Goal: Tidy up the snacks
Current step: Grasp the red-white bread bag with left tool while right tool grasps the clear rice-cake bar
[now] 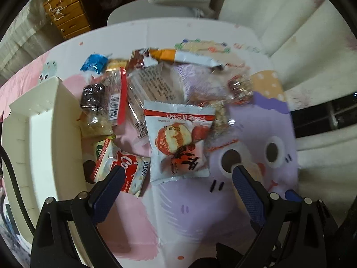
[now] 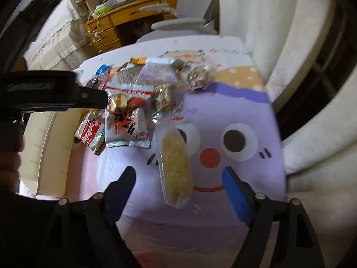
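A pile of wrapped snacks lies on a cartoon tablecloth. In the left wrist view my left gripper (image 1: 178,174) is open and empty, just short of a white packet with a red date picture (image 1: 178,138); a red and white cookie packet (image 1: 120,167) lies by its left finger. A cream plastic tray (image 1: 42,138) stands to the left. In the right wrist view my right gripper (image 2: 179,174) is open, with a clear long packet of yellow crisp snack (image 2: 176,167) lying between its fingers on the cloth. The left gripper's body (image 2: 51,93) shows at the left there.
More snacks lie further back: a blue packet (image 1: 96,63), a dark chocolate cake packet (image 1: 93,96), an orange and white bar (image 1: 185,57), nut clusters (image 2: 198,76). A grey chair (image 2: 178,24) and a wooden desk (image 2: 104,29) stand behind the table. White sofa cushions (image 1: 290,22) are at the right.
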